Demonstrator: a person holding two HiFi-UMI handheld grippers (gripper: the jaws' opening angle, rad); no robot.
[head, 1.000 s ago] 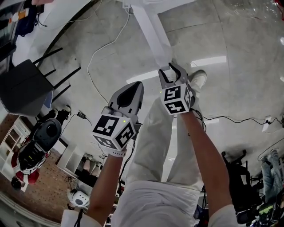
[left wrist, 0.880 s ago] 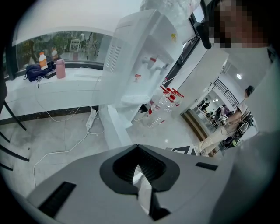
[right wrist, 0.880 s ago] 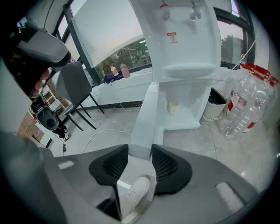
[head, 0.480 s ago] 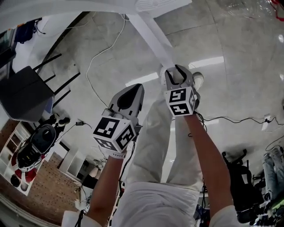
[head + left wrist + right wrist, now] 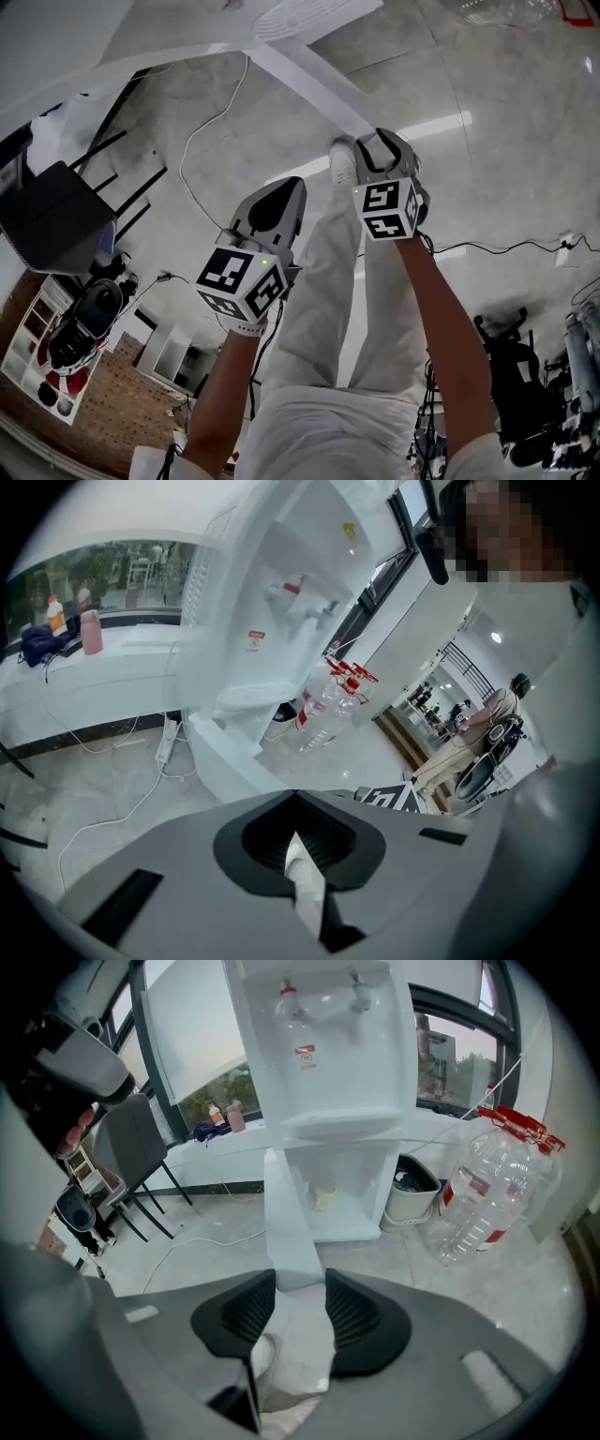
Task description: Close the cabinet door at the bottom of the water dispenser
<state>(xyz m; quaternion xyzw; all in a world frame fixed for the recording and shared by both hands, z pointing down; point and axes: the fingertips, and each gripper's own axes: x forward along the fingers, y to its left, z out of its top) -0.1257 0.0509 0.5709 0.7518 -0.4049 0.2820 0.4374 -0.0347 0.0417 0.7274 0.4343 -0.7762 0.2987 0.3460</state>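
Observation:
The white water dispenser (image 5: 328, 1054) stands ahead with its bottom cabinet (image 5: 342, 1199) open. Its white door (image 5: 289, 1232) swings out edge-on toward me; in the head view the door (image 5: 309, 80) runs as a white strip down to my right gripper (image 5: 377, 142). My right gripper (image 5: 300, 1312) is open, and the door's free edge lies in line with the gap, just ahead of the pads. My left gripper (image 5: 286, 186) hangs lower and to the left, shut and empty. In the left gripper view, that gripper (image 5: 296, 803) points at the dispenser (image 5: 281, 592) and the door (image 5: 225, 761).
Large clear water bottles (image 5: 487, 1185) stand right of the dispenser beside a white bin (image 5: 412, 1190). A black chair (image 5: 47, 216) is at the left. A white cable (image 5: 202, 141) and a power strip (image 5: 167, 742) lie on the floor. My shoe (image 5: 342, 164) is near the door.
Both grippers have moved forward toward the dispenser, the right one further along the open door. The dispenser's base has come into the head view. The jaws look unchanged.

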